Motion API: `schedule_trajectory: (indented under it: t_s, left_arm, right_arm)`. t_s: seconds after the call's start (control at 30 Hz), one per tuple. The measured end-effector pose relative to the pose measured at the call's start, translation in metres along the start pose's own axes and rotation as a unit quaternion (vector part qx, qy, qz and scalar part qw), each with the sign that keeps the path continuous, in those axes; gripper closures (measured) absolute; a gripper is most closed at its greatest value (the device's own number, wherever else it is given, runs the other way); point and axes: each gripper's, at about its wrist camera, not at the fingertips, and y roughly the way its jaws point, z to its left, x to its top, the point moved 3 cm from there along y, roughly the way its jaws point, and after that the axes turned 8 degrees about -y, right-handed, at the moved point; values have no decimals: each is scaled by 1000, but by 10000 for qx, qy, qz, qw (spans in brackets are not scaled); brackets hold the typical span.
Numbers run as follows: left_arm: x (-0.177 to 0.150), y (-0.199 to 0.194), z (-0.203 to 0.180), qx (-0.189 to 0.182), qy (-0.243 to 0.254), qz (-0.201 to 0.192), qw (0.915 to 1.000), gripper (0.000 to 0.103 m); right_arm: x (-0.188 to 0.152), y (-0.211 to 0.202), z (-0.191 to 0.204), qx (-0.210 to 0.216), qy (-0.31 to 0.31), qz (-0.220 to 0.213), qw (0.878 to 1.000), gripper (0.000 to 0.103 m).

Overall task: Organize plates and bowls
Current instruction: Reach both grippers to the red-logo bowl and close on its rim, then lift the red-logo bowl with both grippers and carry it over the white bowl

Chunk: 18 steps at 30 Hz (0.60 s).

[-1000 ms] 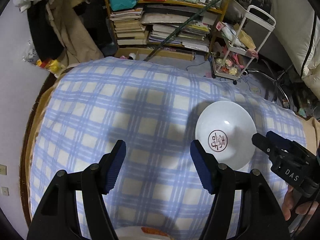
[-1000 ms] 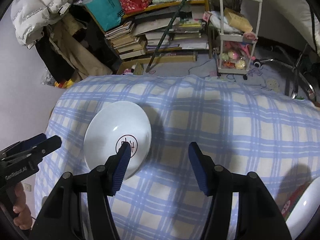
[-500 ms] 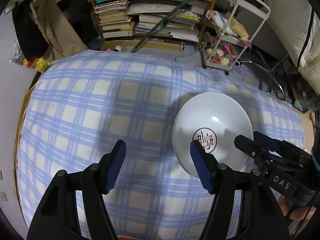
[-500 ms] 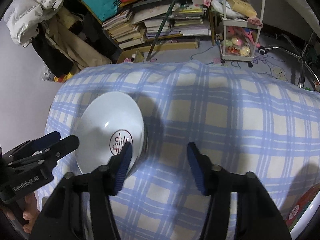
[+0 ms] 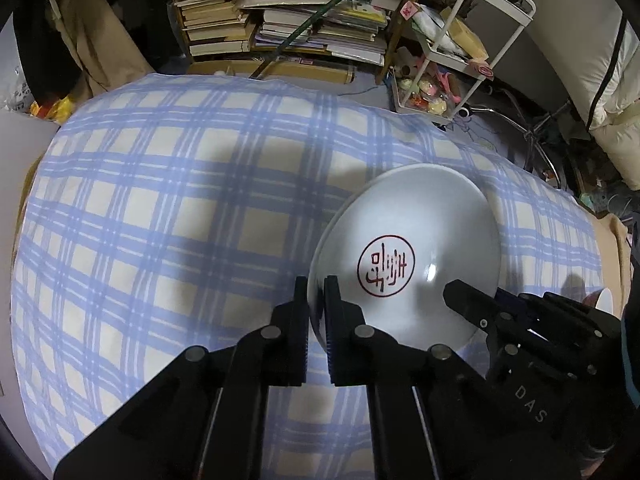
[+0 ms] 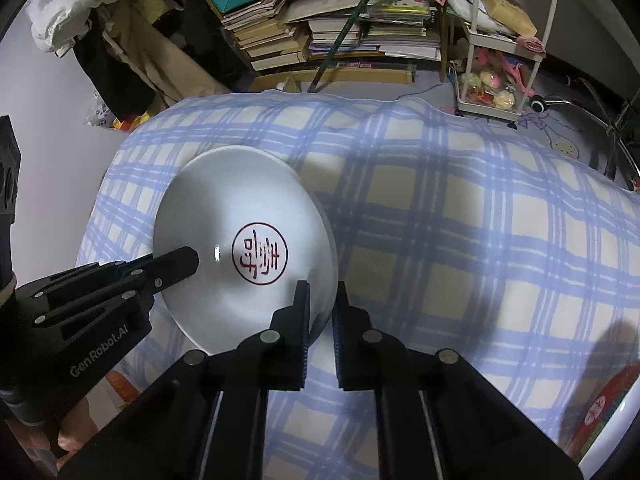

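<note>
Left wrist view: my left gripper (image 5: pixel 316 300) pinches the bowl (image 5: pixel 416 240) rim over the checked cloth (image 5: pixel 160 200); my right gripper (image 6: pixel 322 304) clamps the opposite rim, apparently lifted.

A blue-and-cream checked cloth (image 5: pixel 168 216) covers the table in front of me. Beyond its far edge I see a wooden shelf (image 5: pixel 304 20) loaded with stacked books and papers. A green pole (image 6: pixel 348 28) leans across those stacks. A white wire trolley (image 5: pixel 472 52) stands right of the shelf. Tan fabric (image 6: pixel 160 60) hangs off the far left corner, with a white padded jacket (image 6: pixel 76 4) above it.
</note>
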Motion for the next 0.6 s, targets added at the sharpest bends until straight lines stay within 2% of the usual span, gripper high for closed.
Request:
schedule_trajectory:
  t_s: [0.17, 0.37, 0.6]
  left_arm:
    - [-10, -20, 0, 92, 45, -75, 9999, 96]
    - [-20, -48, 5, 190, 58, -232, 9995, 94]
    - [-32, -86, 10, 237, 115, -461, 9986, 94]
  right_arm:
    - [-5, -12, 4, 37, 113, -51, 9999, 92]
    - [-9, -38, 25, -153, -164, -239, 9995, 92]
    - [-17, -62, 39, 82, -43, -372, 9993, 92]
